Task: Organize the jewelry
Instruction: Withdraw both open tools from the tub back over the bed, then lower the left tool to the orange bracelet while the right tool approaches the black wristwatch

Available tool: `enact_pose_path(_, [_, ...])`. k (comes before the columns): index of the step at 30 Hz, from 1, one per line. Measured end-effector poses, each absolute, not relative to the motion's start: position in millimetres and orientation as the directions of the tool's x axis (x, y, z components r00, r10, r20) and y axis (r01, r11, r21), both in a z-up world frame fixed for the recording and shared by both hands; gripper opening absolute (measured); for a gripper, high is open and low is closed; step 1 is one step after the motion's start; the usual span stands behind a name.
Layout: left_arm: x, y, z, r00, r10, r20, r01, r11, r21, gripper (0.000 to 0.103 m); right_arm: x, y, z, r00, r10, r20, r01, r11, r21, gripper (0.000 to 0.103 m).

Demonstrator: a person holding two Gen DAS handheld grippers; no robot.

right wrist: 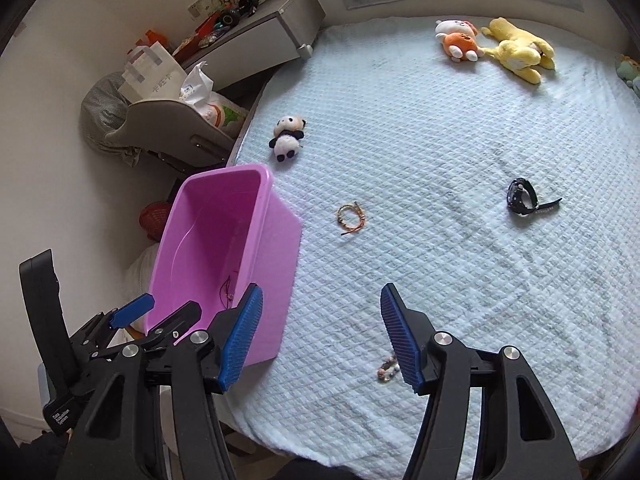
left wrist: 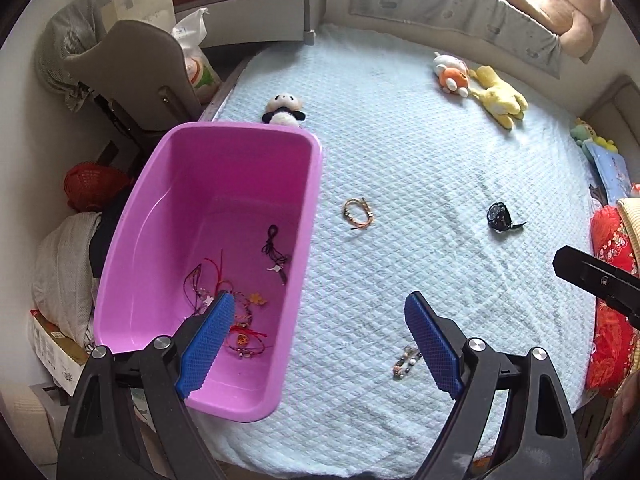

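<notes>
- The left gripper [left wrist: 318,344] hangs with jaws wide apart and nothing between the pads; one blue pad sits over the bin's inside, the other over the bed.
- The right gripper [right wrist: 322,336] is likewise spread and empty. Its view catches the left gripper [right wrist: 132,316] at the lower left beside the bin; the left view shows only a black piece of the right one at its right edge.
- A bead bracelet [left wrist: 406,361] lies on the bed [left wrist: 400,152] near its near edge, just beside a pad in both views; the right pad half covers it in the right view [right wrist: 387,368].
- The pink bin [left wrist: 208,184] stands at the bed's near left corner. The left view looks straight in: a tangle of red string bracelets [left wrist: 244,336] and a black cord [left wrist: 274,246] on its floor. The right view sees mostly the outer wall [right wrist: 276,280] and a scrap of red string.
- Mid-bed, a gold bracelet [left wrist: 359,213] lies near the bin, well apart from a black watch [left wrist: 499,217] toward the right edge.
- Farther, a panda toy [left wrist: 285,110] is by the left edge behind the bin.
- An orange toy [left wrist: 452,74] touches a yellow toy [left wrist: 500,96] near the far edge.
- Only the left view shows a big bear [left wrist: 568,4] on the sill.
</notes>
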State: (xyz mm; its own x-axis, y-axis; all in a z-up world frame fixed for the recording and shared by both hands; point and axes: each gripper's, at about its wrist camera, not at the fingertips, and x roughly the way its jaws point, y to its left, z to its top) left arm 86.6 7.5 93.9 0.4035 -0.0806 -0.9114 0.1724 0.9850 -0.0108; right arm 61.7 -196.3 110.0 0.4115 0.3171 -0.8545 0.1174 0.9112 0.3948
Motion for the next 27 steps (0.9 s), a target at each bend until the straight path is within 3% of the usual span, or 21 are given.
enact_pose_path(3, [79.4,-27.5,92.1,0.415,-0.04,-0.909,0.157,0.987,0.029,0.087,47.0,-233.7,105.0,0.388,0.31,-0.868,0.108,0.92,0.377,0.059])
enact_pose_path(12, [58.6,-113.4,82.2,0.413,-0.032,-0.91,0.05,0.999,-0.013,0.087,11.2,-346.3,83.7,0.39,0.276,-0.878,0.04,0.948,0.315,0.061])
enact_pose_path(27, [60.5,-152.0,35.7,0.391,0.034,-0.92,0.006,0.999,0.039,0.091,26.1,-417.2,17.0,0.373,0.221,-0.901,0.038,0.967,0.253,0.062])
